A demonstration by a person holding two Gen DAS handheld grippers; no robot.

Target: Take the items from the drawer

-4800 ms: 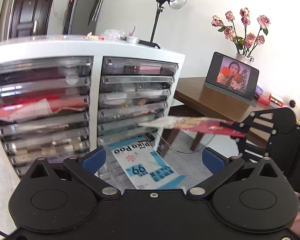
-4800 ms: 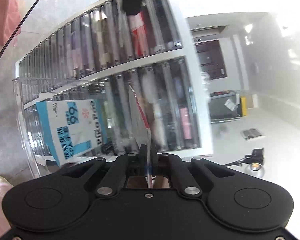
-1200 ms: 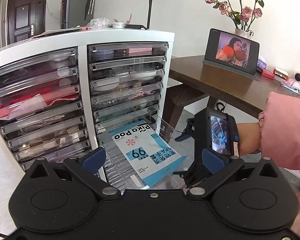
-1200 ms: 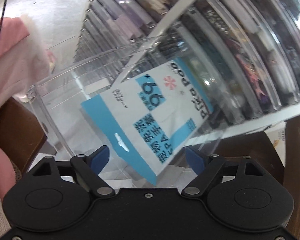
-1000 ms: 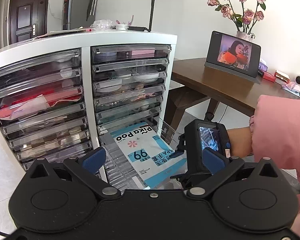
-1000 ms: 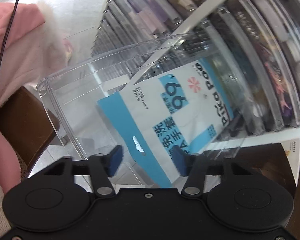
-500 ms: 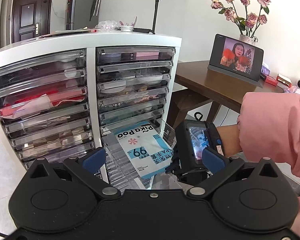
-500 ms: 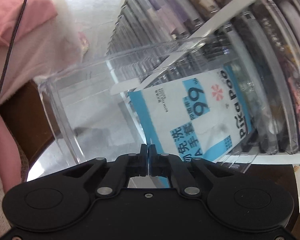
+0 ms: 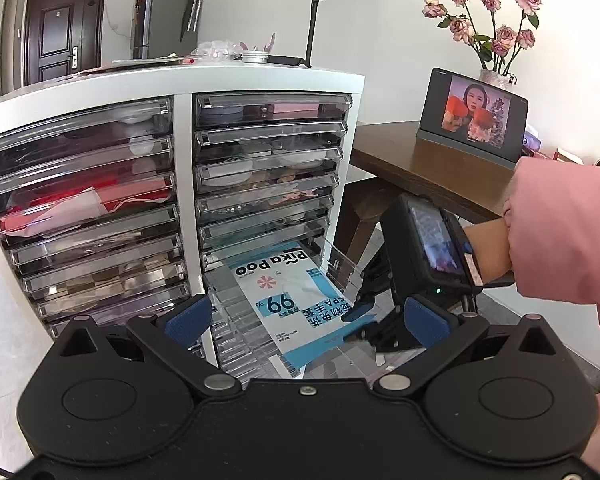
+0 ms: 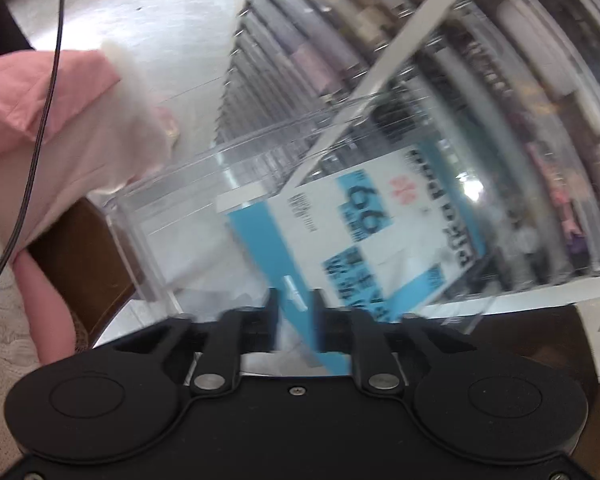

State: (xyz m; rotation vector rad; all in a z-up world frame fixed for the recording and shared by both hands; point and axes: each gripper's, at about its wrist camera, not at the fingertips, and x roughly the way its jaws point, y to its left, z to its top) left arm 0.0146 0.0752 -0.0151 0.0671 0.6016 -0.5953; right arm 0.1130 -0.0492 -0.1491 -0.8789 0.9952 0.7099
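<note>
One drawer is pulled out of the white drawer cabinet (image 9: 180, 92), low in its right column: a clear drawer (image 9: 332, 264) with the blue and white packet (image 9: 296, 300) lying flat inside, printed side up, its blue header edge toward the drawer's front wall. We use that drawer as our landmark.

Our right gripper (image 10: 294, 300) reaches in over the front wall of the drawer, a pink sleeve (image 9: 568, 240) behind it. Its jaws are narrow, set either side of the packet's header edge near the hang slot; the right wrist view is blurred, so we cannot tell whether the pads (image 10: 272, 304) are pressing the film or just flanking it. In the left wrist view the tips sit at the packet's near corner, which looks slightly raised off the drawer floor.

Our left gripper (image 9: 306, 316) hangs in front of the drawer and above it, jaws wide, holding nothing.

To do this well, we judge: close fully on the header strip, not the slack bag body, since thin film will likely slip. Then lift the front edge first and draw it up and back over the drawer's front wall, so the far end slides out from under the drawer above without catching. Keep the left clear of the path.
</note>
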